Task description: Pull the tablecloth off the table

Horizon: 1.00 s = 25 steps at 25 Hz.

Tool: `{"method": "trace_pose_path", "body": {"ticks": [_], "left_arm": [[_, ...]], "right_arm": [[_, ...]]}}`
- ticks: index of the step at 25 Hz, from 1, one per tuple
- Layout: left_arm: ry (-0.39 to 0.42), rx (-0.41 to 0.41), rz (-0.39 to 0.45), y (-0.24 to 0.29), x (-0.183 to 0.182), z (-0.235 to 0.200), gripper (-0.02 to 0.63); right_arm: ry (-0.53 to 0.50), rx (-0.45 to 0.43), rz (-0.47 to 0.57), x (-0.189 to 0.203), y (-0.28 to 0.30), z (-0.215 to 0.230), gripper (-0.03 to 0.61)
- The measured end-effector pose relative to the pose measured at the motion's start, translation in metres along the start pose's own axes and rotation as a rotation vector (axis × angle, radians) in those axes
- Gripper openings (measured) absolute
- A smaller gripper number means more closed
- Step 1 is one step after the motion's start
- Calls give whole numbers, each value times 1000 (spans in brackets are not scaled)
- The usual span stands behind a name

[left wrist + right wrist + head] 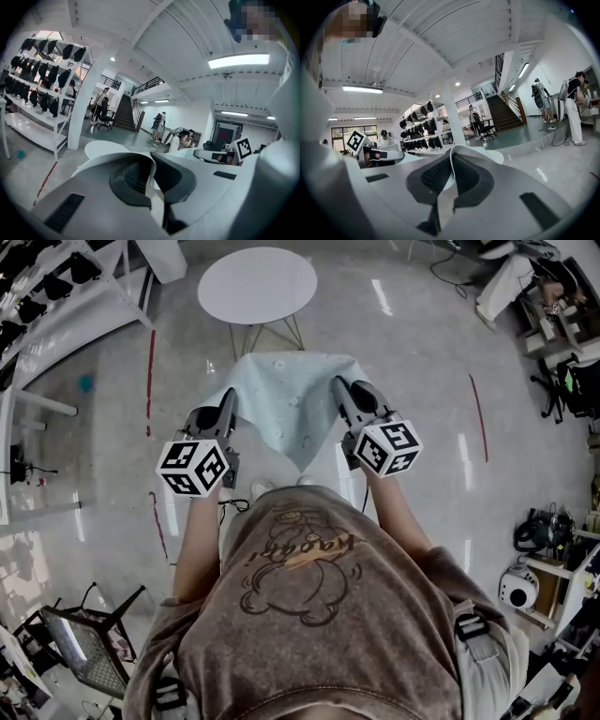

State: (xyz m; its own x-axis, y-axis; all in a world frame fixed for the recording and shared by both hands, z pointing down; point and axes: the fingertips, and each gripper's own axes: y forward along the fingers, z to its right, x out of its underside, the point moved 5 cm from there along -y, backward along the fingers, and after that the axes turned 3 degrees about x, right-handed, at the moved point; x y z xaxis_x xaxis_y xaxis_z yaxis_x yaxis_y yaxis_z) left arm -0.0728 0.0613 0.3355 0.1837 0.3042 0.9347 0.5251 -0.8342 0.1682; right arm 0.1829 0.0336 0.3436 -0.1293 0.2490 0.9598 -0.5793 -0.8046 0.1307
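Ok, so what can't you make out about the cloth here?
Head view: pale green tablecloth pattern, too small; its lower tip's height above the floor, unreadable from overhead.
Head view: round white table base, mostly hidden under its top.
Both gripper views: the cloth's spread, blocked by the fingers of the left gripper and right gripper.

So the left gripper (153, 169) has its jaws clamped on a thin pale fold of tablecloth (153, 184), lower middle. A round white surface (105, 149) peeks out behind. There's a rack (42, 70) of dark hanging stuff upper left and a staircase (124, 112) mid-frame.
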Motion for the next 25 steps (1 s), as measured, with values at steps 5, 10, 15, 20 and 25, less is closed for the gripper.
{"method": "trace_pose_path", "body": {"ticks": [5, 10, 15, 20, 25], "left_arm": [[20, -37, -10, 5, 14, -7, 20], [14, -76, -24, 4, 23, -17, 20], [19, -99, -32, 4, 26, -22, 20], [12, -115, -39, 2, 28, -27, 20], [6, -123, -39, 1, 28, -29, 20]], "right_arm": [[15, -9, -22, 18, 5, 4, 17], [26, -11, -41, 30, 14, 8, 17], [29, -16, -48, 32, 25, 10, 17], [32, -16, -57, 34, 34, 13, 18], [32, -19, -59, 33, 39, 12, 18]]}}
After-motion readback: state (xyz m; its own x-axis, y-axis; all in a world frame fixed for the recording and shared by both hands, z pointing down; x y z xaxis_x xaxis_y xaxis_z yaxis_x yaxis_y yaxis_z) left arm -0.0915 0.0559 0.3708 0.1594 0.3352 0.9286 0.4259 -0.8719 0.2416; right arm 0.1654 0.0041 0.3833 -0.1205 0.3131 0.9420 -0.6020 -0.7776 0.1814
